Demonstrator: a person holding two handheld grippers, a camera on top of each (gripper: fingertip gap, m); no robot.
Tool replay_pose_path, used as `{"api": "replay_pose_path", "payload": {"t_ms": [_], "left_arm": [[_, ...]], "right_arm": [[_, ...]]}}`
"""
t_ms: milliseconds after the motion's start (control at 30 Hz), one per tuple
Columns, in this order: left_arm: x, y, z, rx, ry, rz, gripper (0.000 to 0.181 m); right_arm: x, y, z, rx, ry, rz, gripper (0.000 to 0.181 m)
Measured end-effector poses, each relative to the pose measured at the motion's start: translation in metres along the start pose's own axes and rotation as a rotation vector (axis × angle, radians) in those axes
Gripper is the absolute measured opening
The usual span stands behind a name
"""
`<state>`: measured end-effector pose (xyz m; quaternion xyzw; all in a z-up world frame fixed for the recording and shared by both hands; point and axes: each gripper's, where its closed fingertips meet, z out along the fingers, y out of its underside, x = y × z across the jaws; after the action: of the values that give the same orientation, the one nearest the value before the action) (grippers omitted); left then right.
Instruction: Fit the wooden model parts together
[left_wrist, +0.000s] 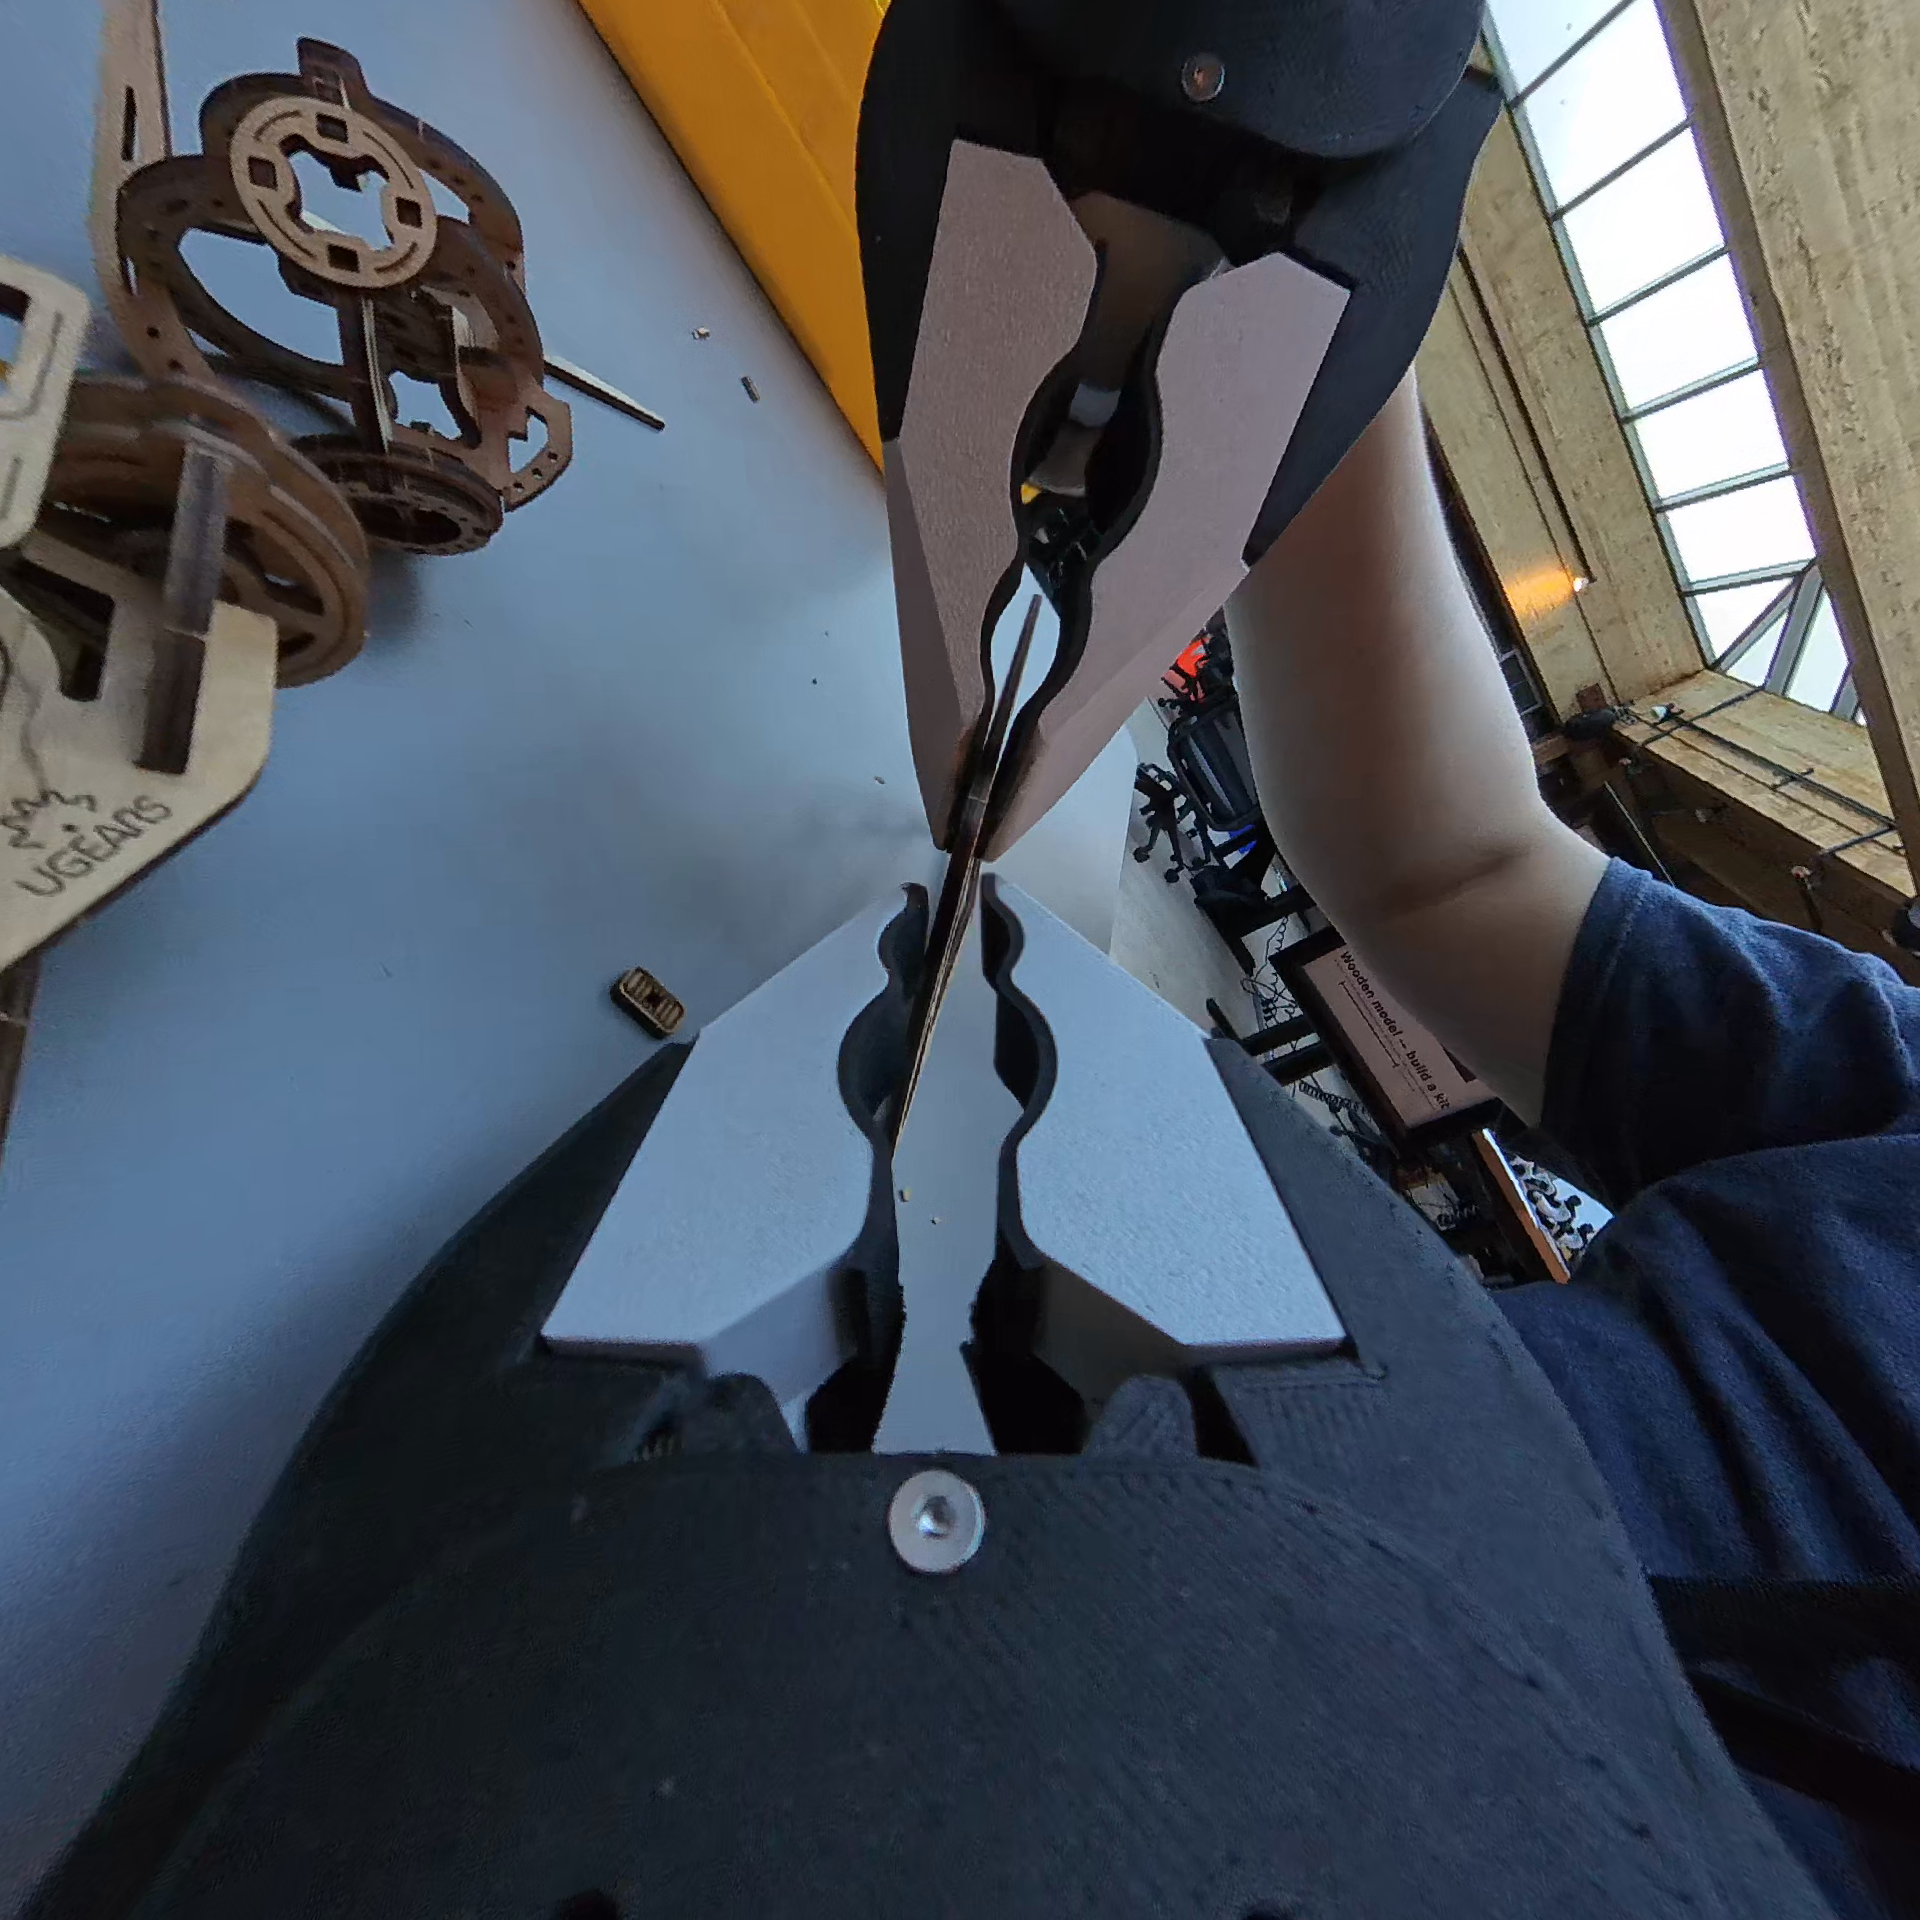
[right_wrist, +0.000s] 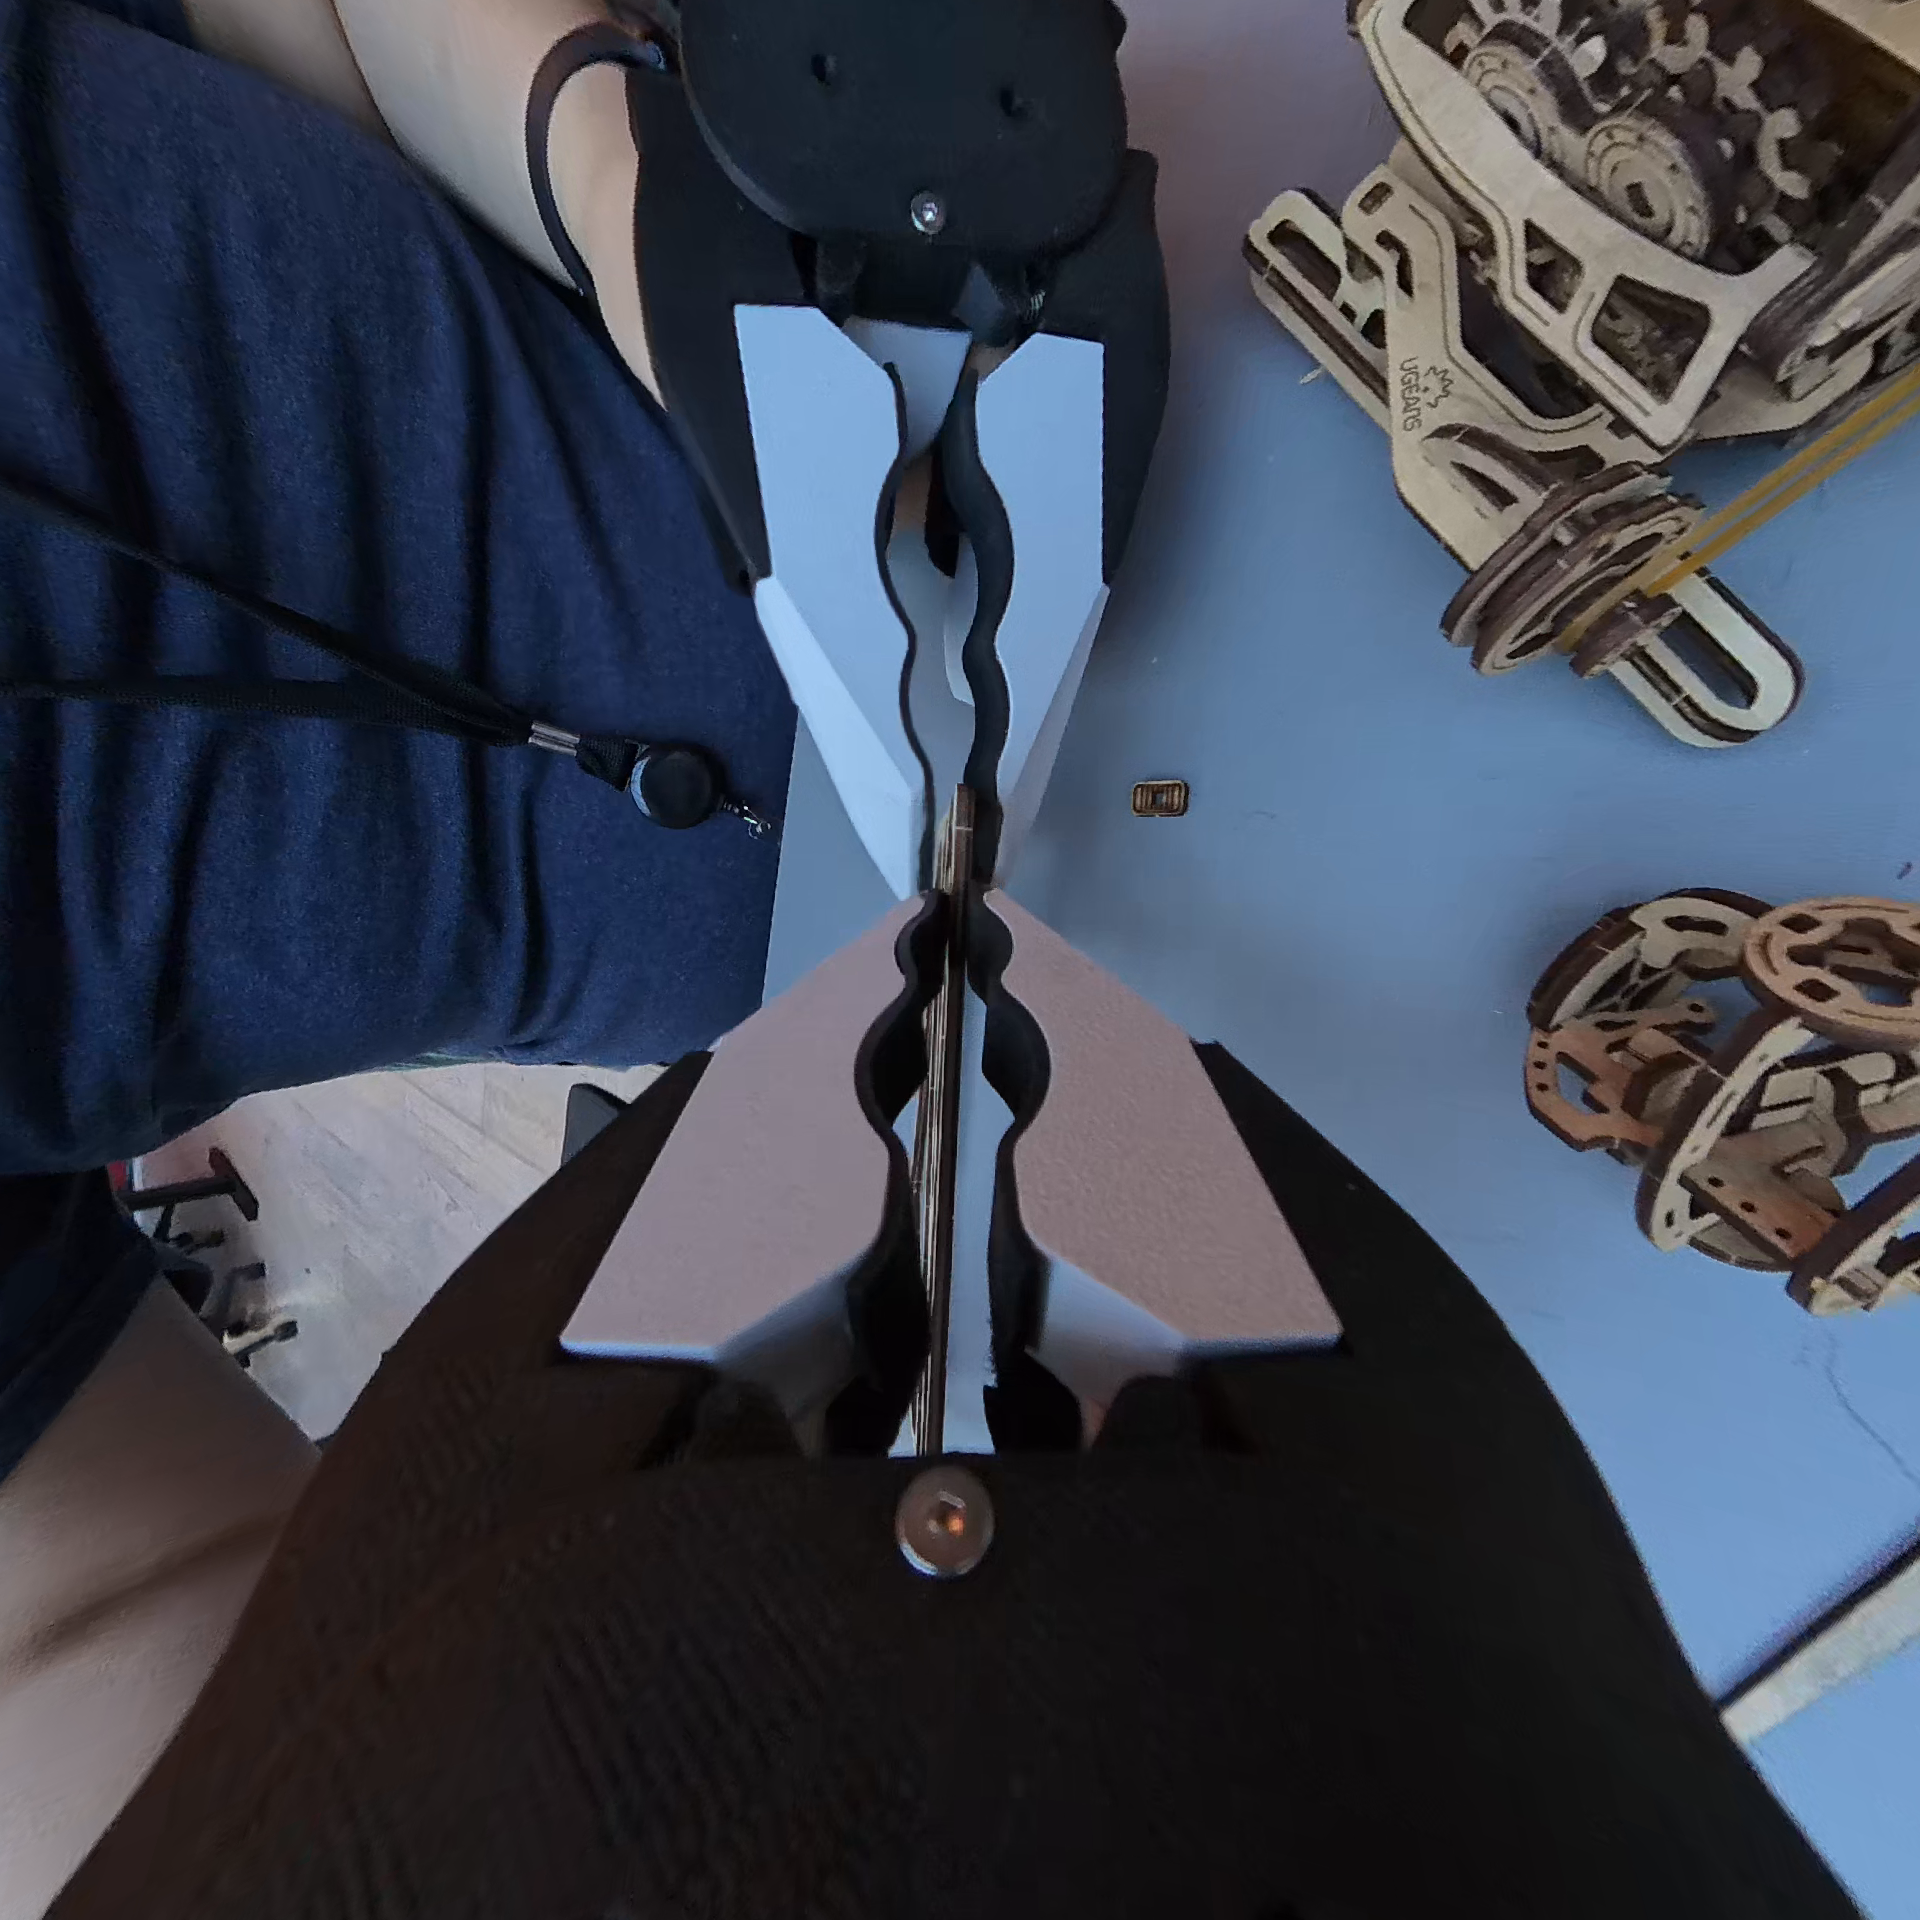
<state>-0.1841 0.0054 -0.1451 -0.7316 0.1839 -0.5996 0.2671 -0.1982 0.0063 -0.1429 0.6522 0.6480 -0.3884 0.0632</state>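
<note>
A thin flat wooden piece (left_wrist: 940, 997), seen edge-on, runs between both grippers above the blue-grey table (left_wrist: 520, 1039). My left gripper (left_wrist: 953, 891) has its jaws closed narrowly on the piece's near end. My right gripper (left_wrist: 966, 842) meets it tip to tip from above and pinches the same piece. In the right wrist view the piece (right_wrist: 940, 1143) lies deep between my right gripper's fingers (right_wrist: 951, 920), and the left gripper (right_wrist: 958, 878) clamps its far end. A round wooden cage assembly (left_wrist: 343, 312) lies on the table and also shows in the right wrist view (right_wrist: 1745, 1091).
A geared wooden model with a yellow rubber band (right_wrist: 1610, 260) stands on the table; it also shows at the left (left_wrist: 125, 644). A small rectangular wooden bit (right_wrist: 1160, 798) lies loose nearby. A yellow panel (left_wrist: 769, 187) borders the table. A person's bare arm (left_wrist: 1403, 727) and dark blue shirt (right_wrist: 312, 520) are close. The tips of both grippers are at nearly the same place. About 5 centimetres separates my left fingertips from the small rectangular wooden bit (right_wrist: 1160, 798). Seen from the left wrist view (left_wrist: 645, 1005) as well.
</note>
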Motion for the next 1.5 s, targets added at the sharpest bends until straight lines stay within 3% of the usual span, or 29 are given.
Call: {"api": "replay_pose_path", "payload": {"t_ms": [333,600,1100,1500], "left_arm": [[0.001,-0.001,0.001,0.007,0.007,0.006,0.003],[0.001,0.005,0.003,-0.03,0.01,-0.003,0.0],[0.001,0.007,0.004,-0.046,0.005,0.008,0.0],[0.001,0.004,0.003,-0.021,0.004,0.014,0.003]], "right_arm": [[-0.001,-0.001,-0.001,0.054,-0.03,0.032,0.0],[0.002,0.007,0.004,-0.041,0.011,0.008,0.006],[0.001,0.011,0.005,-0.183,-0.049,0.061,0.005],[-0.002,0.007,0.001,-0.137,-0.043,0.055,0.0]]}}
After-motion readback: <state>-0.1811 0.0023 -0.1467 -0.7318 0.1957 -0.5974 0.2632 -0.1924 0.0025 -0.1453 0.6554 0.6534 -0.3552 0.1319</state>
